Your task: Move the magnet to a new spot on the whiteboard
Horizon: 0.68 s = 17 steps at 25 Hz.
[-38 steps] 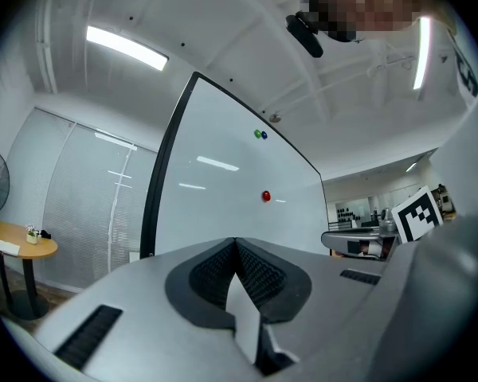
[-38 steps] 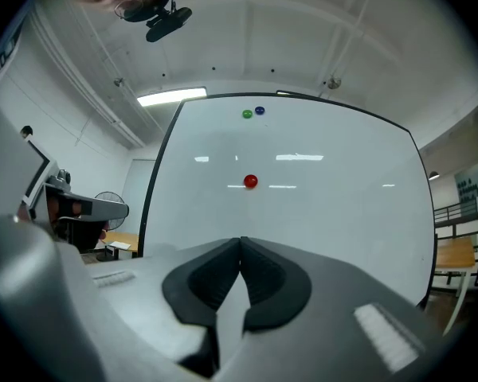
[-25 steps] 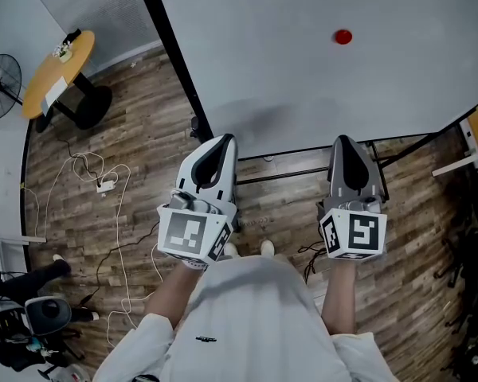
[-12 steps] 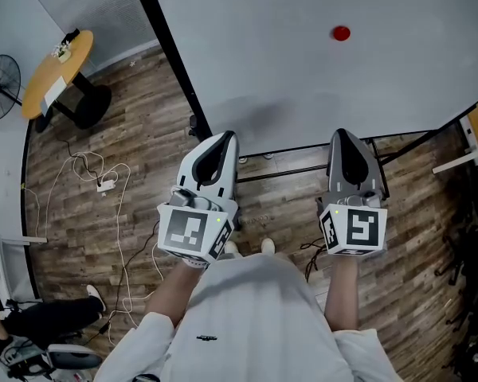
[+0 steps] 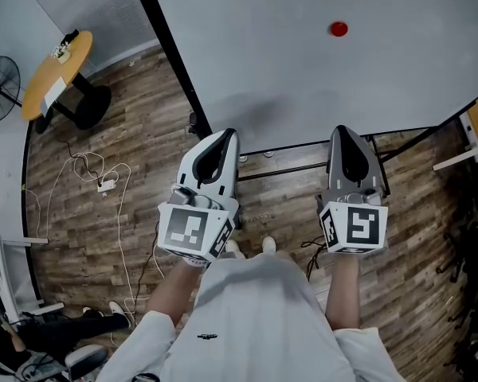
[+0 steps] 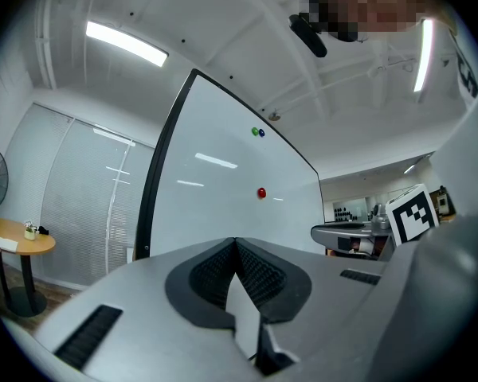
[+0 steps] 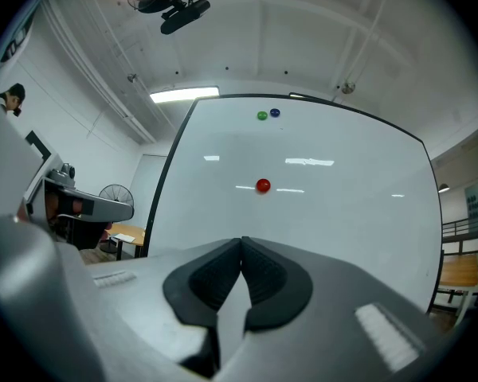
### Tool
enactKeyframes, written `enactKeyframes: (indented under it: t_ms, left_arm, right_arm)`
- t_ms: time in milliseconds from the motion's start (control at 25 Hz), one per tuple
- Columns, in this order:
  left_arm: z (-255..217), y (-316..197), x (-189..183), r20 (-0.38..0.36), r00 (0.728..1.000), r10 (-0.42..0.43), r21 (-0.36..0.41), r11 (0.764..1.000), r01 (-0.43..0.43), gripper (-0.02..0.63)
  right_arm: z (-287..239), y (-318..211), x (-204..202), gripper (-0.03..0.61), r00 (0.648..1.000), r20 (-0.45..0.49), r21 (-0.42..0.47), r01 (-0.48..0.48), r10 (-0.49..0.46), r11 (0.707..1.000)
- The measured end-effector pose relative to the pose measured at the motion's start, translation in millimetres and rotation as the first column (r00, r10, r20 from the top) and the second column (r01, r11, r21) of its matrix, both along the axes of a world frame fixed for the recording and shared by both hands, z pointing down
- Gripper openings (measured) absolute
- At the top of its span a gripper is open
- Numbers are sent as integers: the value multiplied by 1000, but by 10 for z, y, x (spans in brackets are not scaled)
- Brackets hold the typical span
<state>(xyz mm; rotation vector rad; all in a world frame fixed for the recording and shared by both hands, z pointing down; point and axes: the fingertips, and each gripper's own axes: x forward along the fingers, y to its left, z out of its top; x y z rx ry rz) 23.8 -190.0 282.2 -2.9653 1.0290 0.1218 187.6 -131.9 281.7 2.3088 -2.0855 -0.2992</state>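
The red magnet (image 5: 338, 29) sits on the whiteboard (image 5: 287, 86), well apart from both tools. The left tool (image 5: 223, 138) and right tool (image 5: 343, 138) are closed, jaws pressed together, gripping nothing. Their cubes (image 5: 193, 233) carry black-and-white square markers.

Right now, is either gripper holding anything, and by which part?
Nothing is held. The left gripper and the right gripper both have their jaws together with nothing between them. The red magnet sits on the whiteboard, apart from both.
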Motion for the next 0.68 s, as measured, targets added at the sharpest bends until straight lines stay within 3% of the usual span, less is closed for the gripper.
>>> enactKeyframes:
  t_ms: [680]
  left_arm:
    - [8, 80, 79, 6, 1000, 9, 4, 1000, -9, 6]
  right_arm:
    - [-3, 93, 67, -3, 1000, 3, 6, -14, 14, 1000]
